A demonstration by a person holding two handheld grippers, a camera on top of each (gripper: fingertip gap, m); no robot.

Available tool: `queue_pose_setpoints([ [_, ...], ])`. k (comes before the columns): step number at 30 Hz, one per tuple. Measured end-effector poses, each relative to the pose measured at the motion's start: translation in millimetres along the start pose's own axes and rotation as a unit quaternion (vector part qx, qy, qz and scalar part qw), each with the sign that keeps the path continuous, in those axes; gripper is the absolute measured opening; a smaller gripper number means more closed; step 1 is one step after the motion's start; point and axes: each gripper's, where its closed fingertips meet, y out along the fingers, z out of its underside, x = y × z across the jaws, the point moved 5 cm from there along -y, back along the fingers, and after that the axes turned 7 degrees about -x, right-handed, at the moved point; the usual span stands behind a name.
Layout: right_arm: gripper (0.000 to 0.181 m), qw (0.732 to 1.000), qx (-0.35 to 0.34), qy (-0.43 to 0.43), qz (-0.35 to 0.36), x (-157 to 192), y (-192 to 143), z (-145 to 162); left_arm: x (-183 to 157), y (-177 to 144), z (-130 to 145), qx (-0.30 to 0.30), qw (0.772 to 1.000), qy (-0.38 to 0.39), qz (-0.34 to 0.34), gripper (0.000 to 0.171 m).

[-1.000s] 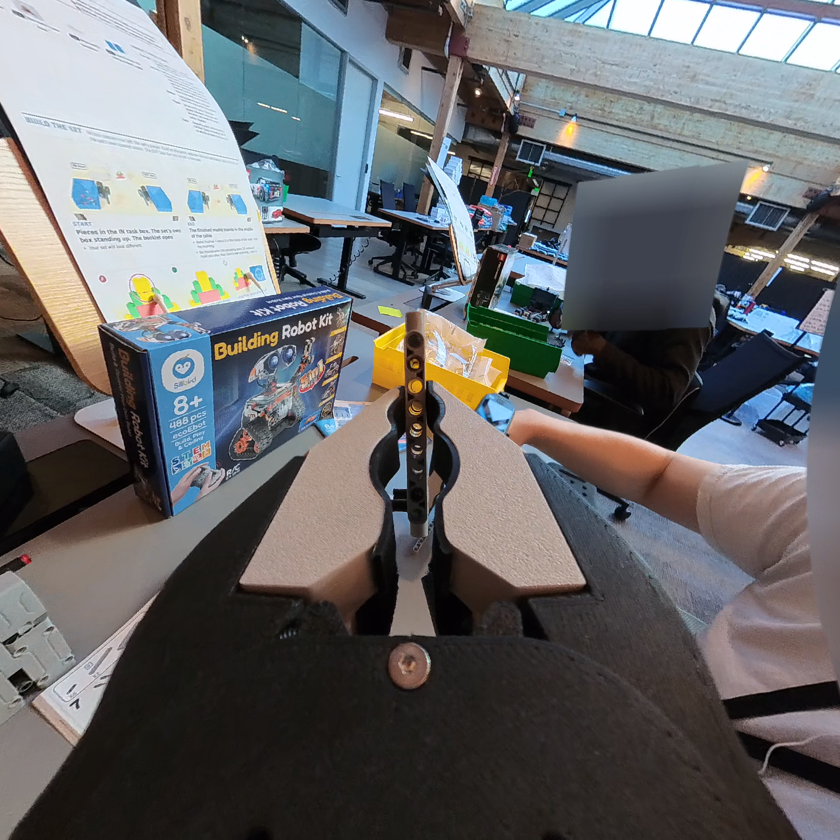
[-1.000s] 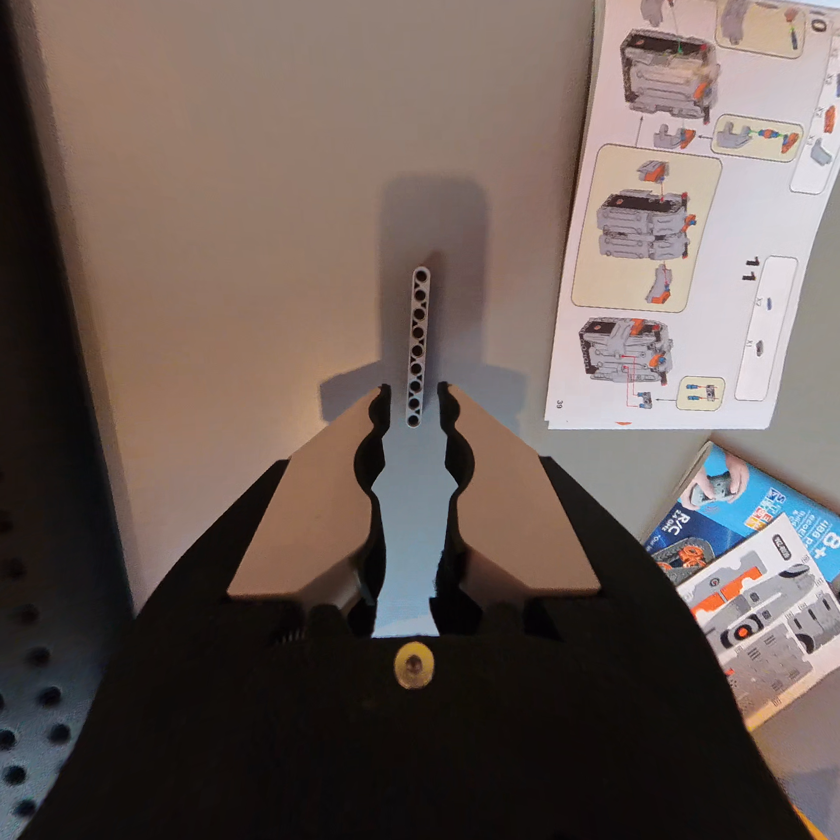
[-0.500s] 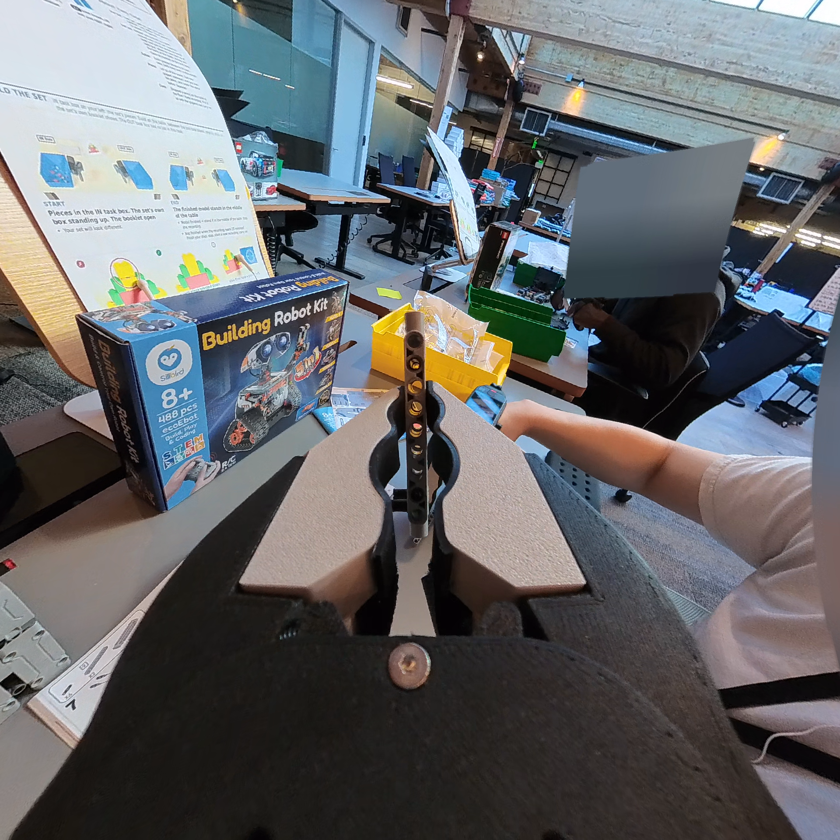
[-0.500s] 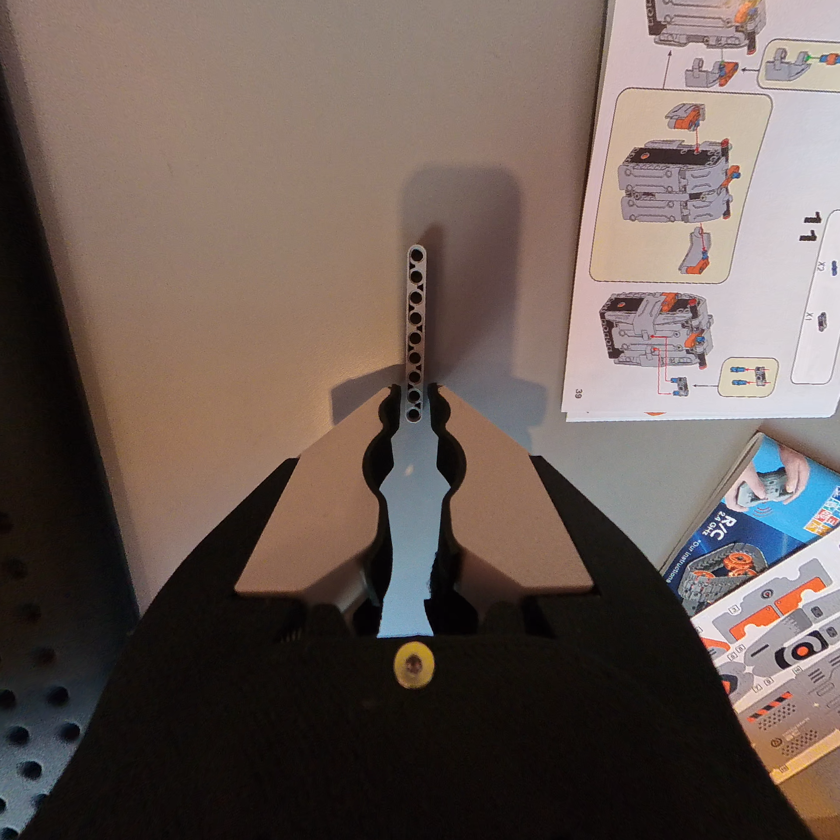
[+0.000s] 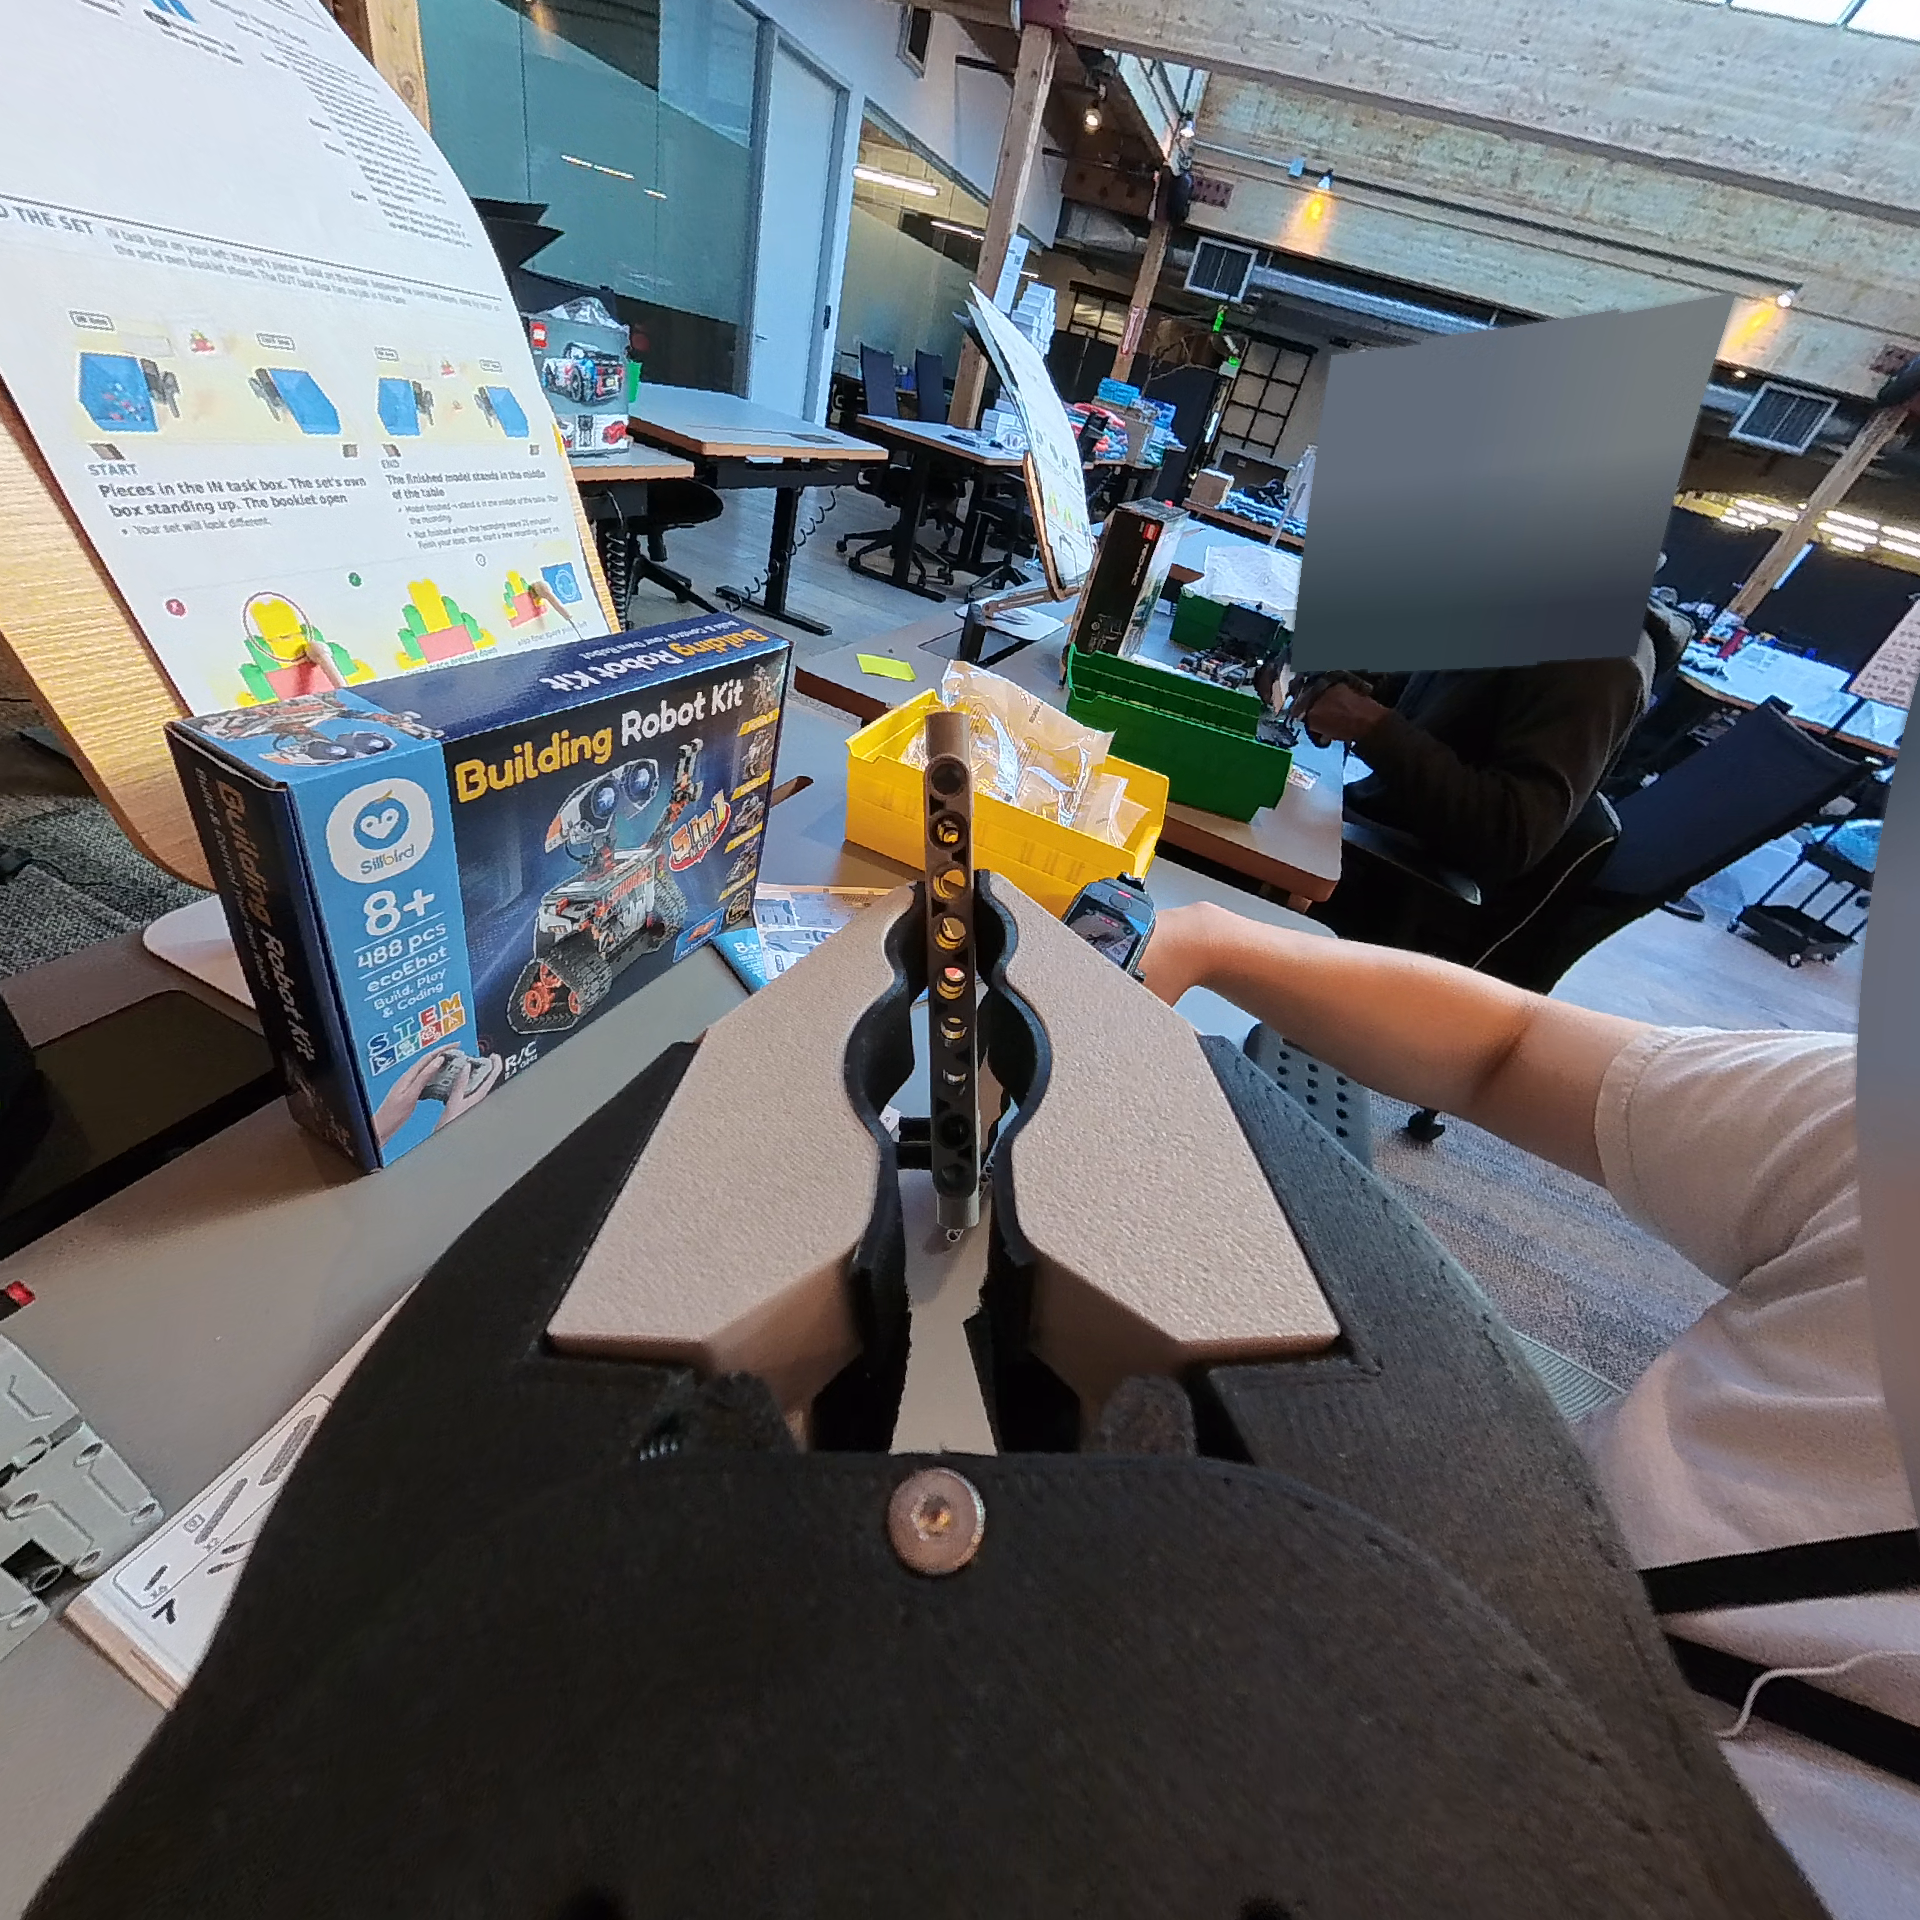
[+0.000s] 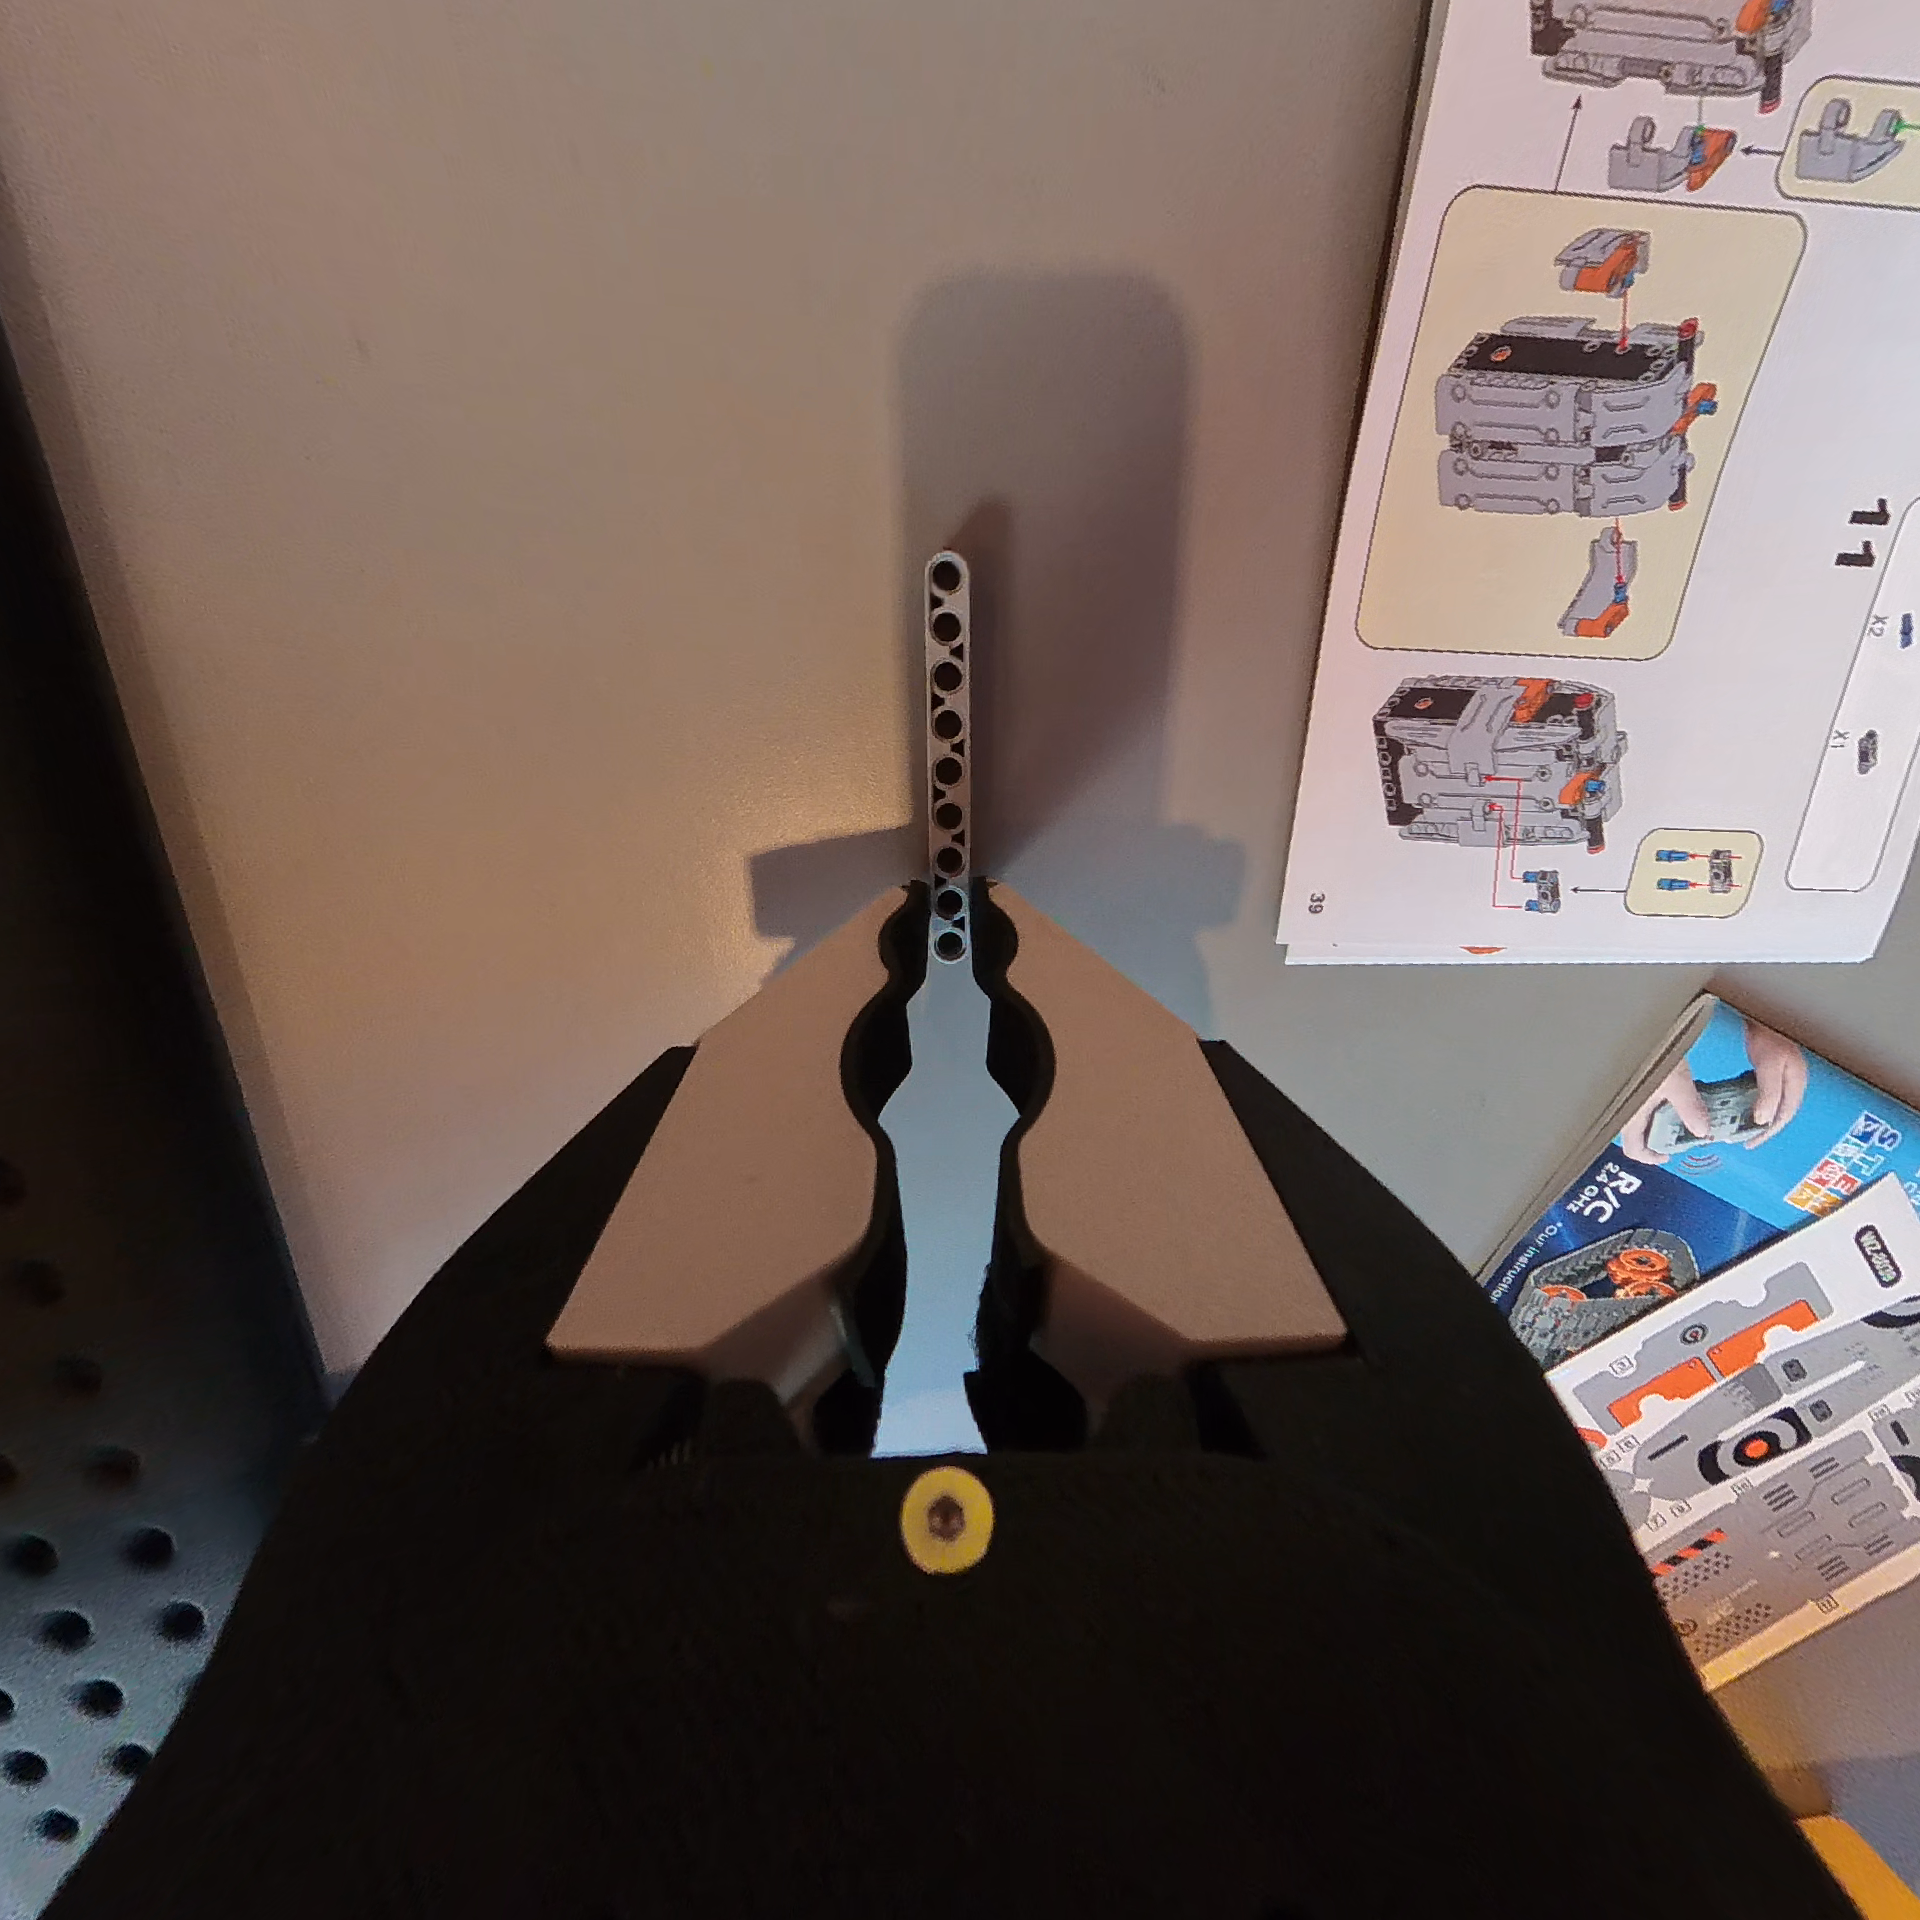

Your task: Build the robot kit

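My left gripper (image 5: 951, 914) is shut on a dark grey beam with a row of holes (image 5: 951, 831). It holds the beam upright above the grey table (image 5: 229, 1278), with the beam's top well past the fingertips. My right gripper (image 6: 949, 894) points down at the table (image 6: 520, 416). It is shut on the near end of a light grey beam with holes (image 6: 947, 717), which points away from me over the table.
A blue kit box (image 5: 488, 873) stands left of the left gripper, before a wooden board with an instruction sheet (image 5: 239, 395). A yellow bin (image 5: 997, 821) holds bags. A person's arm (image 5: 1371, 1018) reaches in. An open booklet (image 6: 1621, 499) and leaflets (image 6: 1756, 1340) lie right.
My right gripper has moved forward over the light grey beam and its fingers have shut on the near end. My left gripper has kept hold of the dark beam and tilted down a little.
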Motion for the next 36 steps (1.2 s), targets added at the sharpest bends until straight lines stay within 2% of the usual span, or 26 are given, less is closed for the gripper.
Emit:
queue_pose_setpoints([
  [6,0.007,1.0,0.007,-0.001,0.006,-1.8,1.1,5.6,0.1,-0.8,-0.5,-0.003,1.0,-0.002,0.003,0.005],
  [11,0.006,1.0,-0.023,0.016,-0.001,0.7,-4.3,0.6,-0.1,-0.8,-0.7,-0.004,1.0,-0.002,0.005,0.005],
  [13,0.006,0.998,-0.044,0.03,0.015,-3.3,-9.8,-2.3,-0.5,0.2,-1.3,-0.008,1.0,-0.005,0.013,0.005],
  [15,0.006,0.991,-0.108,0.074,0.035,-18.1,-17.3,-8.0,-1.1,1.6,-4.1,-0.024,0.999,-0.012,0.033,0.004],
  [16,0.006,0.978,-0.174,0.108,0.04,-24.9,-26.1,-16.9,-0.8,2.6,-5.7,-0.034,0.998,-0.02,0.048,0.004],
  [17,0.006,0.952,-0.264,0.15,0.025,-30.0,-40.0,-31.2,0.1,3.5,-7.6,-0.047,0.996,-0.031,0.065,0.004],
  [18,0.006,0.91,-0.366,0.193,-0.003,-35.0,-59.8,-48.3,1.3,4.3,-10.4,-0.065,0.993,-0.046,0.082,0.004],
  [19,0.006,0.853,-0.466,0.232,-0.031,-41.0,-84.7,-64.9,2.8,5.2,-13.8,-0.088,0.989,-0.062,0.101,0.004],
  [21,0.006,0.718,-0.639,0.256,-0.106,-45.1,-141.1,-94.4,6.8,8.0,-19.5,-0.128,0.979,-0.092,0.126,0.004],
  [22,0.006,0.665,-0.688,0.256,-0.136,-45.1,-163.6,-107.2,7.9,10.3,-20.9,-0.141,0.976,-0.098,0.13,0.004],
  [23,0.006,0.635,-0.714,0.248,-0.156,-43.0,-178.5,-121.9,7.9,13.5,-21.3,-0.146,0.976,-0.1,0.13,0.004],
  [27,0.007,0.585,-0.757,0.2,-0.208,-26.5,-205.1,-184.9,-6.9,26.6,-26.6,-0.172,0.971,-0.09,0.139,0.004],
  [29,0.007,0.565,-0.772,0.189,-0.22,-24.9,-211.6,-200.1,-14.1,35.0,-25.4,-0.168,0.972,-0.086,0.141,0.004],
  [34,0.006,0.595,-0.752,0.187,-0.213,-24.5,-195.8,-202.2,-14.9,47.0,-21.2,-0.159,0.974,-0.094,0.129,0.004],
  [36,0.006,0.581,-0.76,0.196,-0.216,-24.4,-193.4,-197.7,-13.0,48.2,-21.6,-0.165,0.973,-0.098,0.125,0.004],
])
